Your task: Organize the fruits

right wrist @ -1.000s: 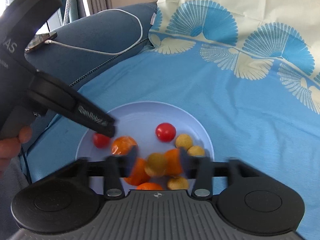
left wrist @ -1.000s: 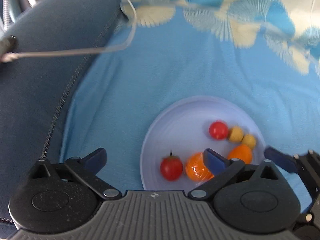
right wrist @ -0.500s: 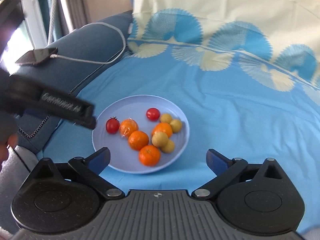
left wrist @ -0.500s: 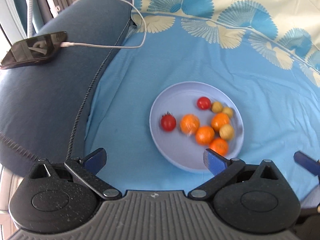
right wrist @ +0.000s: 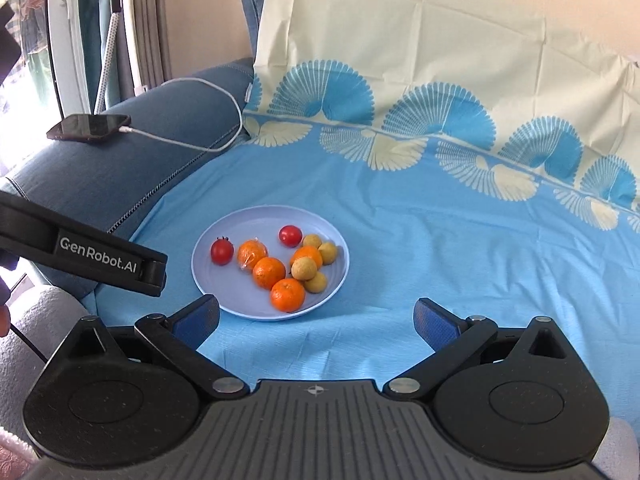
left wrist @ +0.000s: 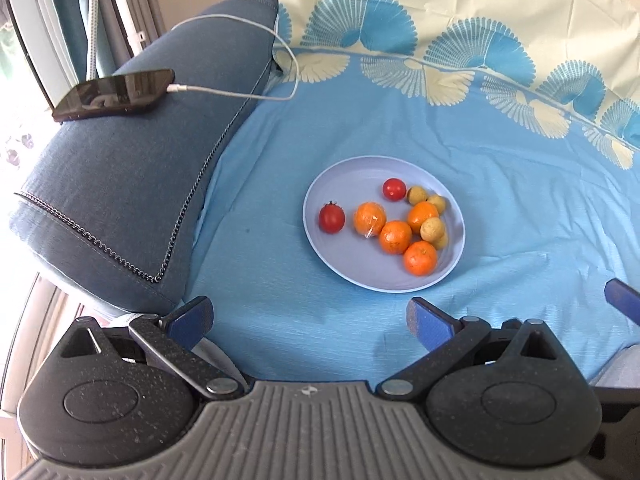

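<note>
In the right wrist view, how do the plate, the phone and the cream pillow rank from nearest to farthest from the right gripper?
1. Plate, just ahead of the right gripper, slightly left.
2. Phone, far left on the sofa arm.
3. Cream pillow, at the back.

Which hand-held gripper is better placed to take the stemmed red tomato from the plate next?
Probably left: the left hand-held gripper is open and empty, and the stemmed red tomato lies at the left edge of the round pale blue plate. The right hand-held gripper, also open, faces the oranges.

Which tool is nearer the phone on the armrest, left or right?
Left. The left tool hangs open on the armrest side of the plate, nearer the phone; the right tool, also open, sits farther away.
</note>
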